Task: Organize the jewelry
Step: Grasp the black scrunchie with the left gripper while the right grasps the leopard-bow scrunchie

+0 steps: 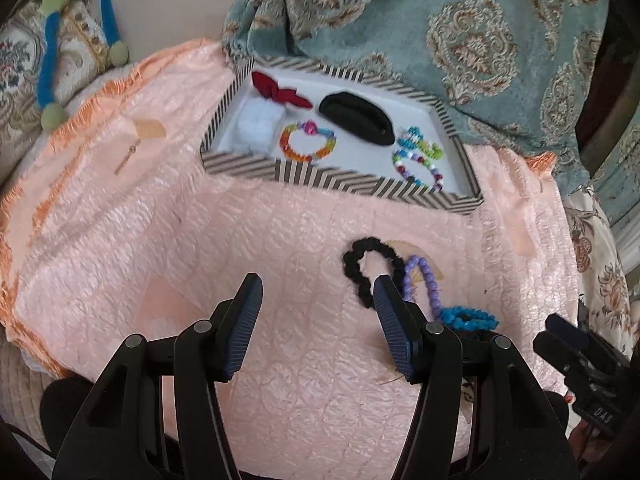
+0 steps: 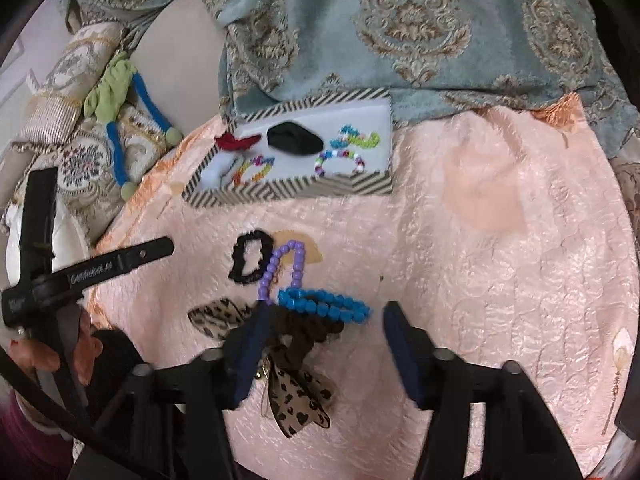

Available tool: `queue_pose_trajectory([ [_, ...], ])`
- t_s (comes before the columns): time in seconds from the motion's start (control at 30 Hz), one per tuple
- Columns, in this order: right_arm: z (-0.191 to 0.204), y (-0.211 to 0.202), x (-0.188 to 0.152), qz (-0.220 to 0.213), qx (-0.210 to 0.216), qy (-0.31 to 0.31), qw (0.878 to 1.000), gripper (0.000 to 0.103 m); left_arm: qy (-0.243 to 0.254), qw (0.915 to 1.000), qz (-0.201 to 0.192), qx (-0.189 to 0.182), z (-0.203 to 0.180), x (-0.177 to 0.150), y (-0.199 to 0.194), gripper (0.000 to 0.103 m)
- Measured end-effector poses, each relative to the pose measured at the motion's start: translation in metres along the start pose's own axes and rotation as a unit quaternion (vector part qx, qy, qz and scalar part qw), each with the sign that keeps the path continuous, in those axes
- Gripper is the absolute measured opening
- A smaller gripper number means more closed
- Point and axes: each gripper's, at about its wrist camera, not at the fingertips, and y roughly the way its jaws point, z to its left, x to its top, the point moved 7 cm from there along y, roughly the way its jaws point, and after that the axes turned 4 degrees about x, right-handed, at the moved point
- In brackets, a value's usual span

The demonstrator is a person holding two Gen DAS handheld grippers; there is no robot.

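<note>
**Both grippers over the leftover pile, nothing grabbed yet**

Closest to me on the right side: my right gripper [image 2: 320, 320] sits right over the brown scrunchie with the leopard-print bow [image 2: 298, 392]. Its jaws are apart with the scrunchie's dark ruffle between them, the left pad up against it, the right pad well clear, so no grip there. The blue bead bracelet [image 2: 324, 304] lies just past the tips, overlapping the scrunchie.

My left gripper [image 1: 318, 292] has its jaws spread wide and holds nothing. The right fingertip sits in front of the black scrunchie [image 1: 372, 268]; I can't tell if it touches. The purple bead bracelet [image 1: 424, 280] lies just beside that, looped over a tan patch on the pink quilt [image 1: 200, 260].

Farther back is the striped box [image 1: 320, 176], white inside, holding a red bow [image 1: 280, 92], a black pouch-like piece [image 1: 356, 116], something white and fluffy [image 1: 256, 124], and beaded bracelets [image 1: 308, 144]. A teal patterned blanket [image 1: 460, 20] is bunched up behind it.
</note>
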Motion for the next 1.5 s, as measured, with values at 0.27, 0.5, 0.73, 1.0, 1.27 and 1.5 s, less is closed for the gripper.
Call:
queue_pose_trajectory([
  [0.27, -0.005, 0.029, -0.024, 0.035, 0.036, 0.038, 0.998, 0.047, -0.022, 0.999, 0.034, -0.016, 0.0, -0.005, 0.024, 0.058],
  [0.5, 0.002, 0.05, -0.033, 0.039, 0.056, 0.026, 0.997, 0.012, -0.019, 0.9984, 0.05, -0.016, -0.004, -0.006, 0.039, 0.058],
  [0.73, -0.019, 0.016, -0.038, 0.032, 0.025, 0.002, 0.999, 0.011, -0.038, 0.9972, 0.061, -0.023, -0.002, 0.001, 0.054, 0.058],
  [1.0, -0.049, 0.009, -0.045, 0.051, 0.003, 0.02, 0.999, 0.011, -0.022, 0.9969, 0.075, 0.002, -0.02, 0.005, 0.086, 0.058],
  [1.27, -0.057, 0.031, -0.045, 0.043, 0.017, 0.055, 0.997, 0.016, 0.034, 0.9977, 0.044, 0.038, -0.029, 0.012, 0.098, 0.012],
  [1.5, -0.04, 0.001, -0.031, -0.003, 0.034, 0.034, 0.999, 0.012, 0.025, 0.9993, 0.028, 0.009, -0.017, 0.024, 0.072, 0.006],
])
